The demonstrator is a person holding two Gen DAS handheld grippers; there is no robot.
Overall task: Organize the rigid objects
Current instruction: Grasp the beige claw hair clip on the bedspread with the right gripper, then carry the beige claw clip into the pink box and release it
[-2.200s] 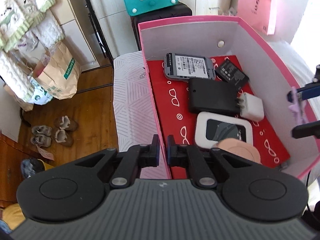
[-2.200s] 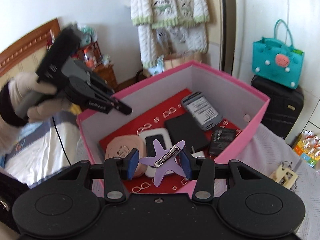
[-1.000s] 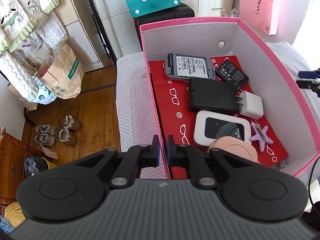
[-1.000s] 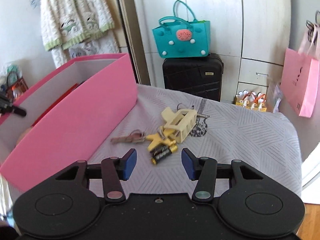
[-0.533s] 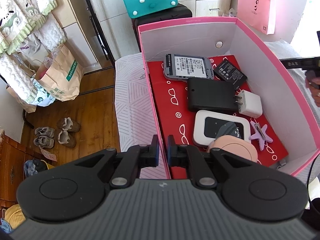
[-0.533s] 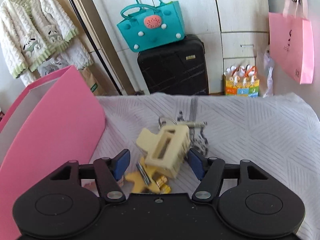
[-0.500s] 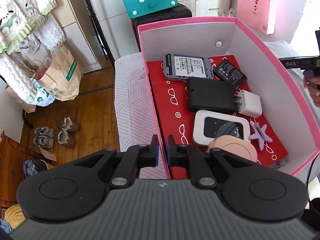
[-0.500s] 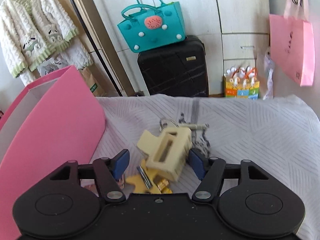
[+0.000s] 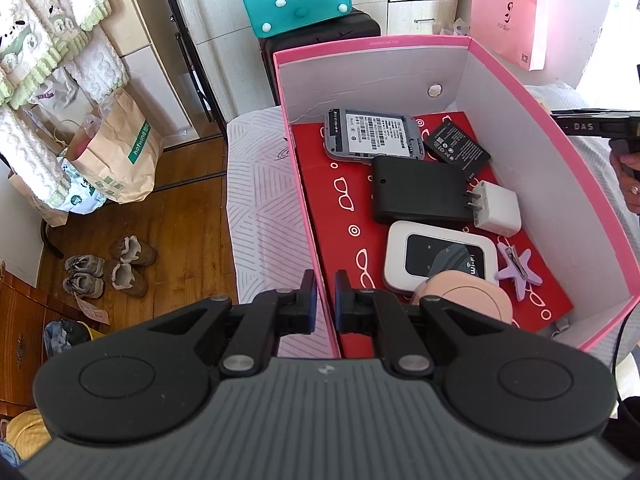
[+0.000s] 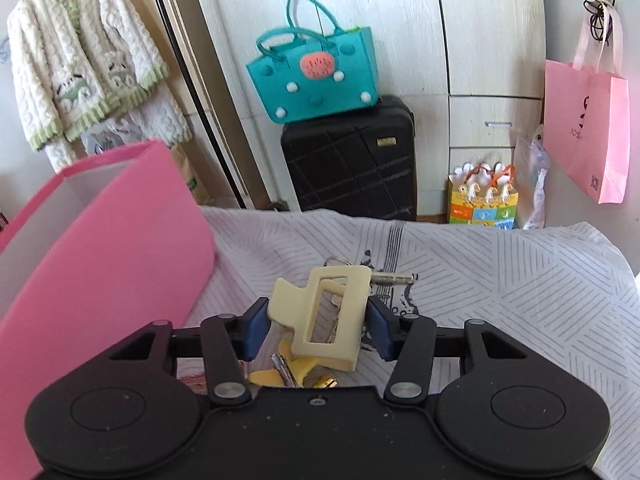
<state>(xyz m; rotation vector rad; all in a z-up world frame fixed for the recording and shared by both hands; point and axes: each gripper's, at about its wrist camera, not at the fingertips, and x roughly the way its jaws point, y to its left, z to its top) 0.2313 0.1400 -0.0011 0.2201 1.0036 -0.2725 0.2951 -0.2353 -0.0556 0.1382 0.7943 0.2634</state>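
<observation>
On the bedspread, right gripper [image 10: 316,330] jaws are closing around a cream hair claw clip [image 10: 320,316]; next, lift it into the pink box [image 10: 100,248], whose wall the pressed-together left gripper [image 9: 325,300] pinches.

We see a bed with a white line-patterned cover [image 10: 500,280]. On it sit the pink box [image 10: 100,256], a key ring [image 10: 394,278], a yellow clip [image 10: 294,364] and a battery [image 10: 326,381].

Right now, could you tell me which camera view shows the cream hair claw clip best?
The right wrist view: the cream hair claw clip sits centred between the closing right gripper pads, which touch it. The left wrist view does not show it at all.
</observation>
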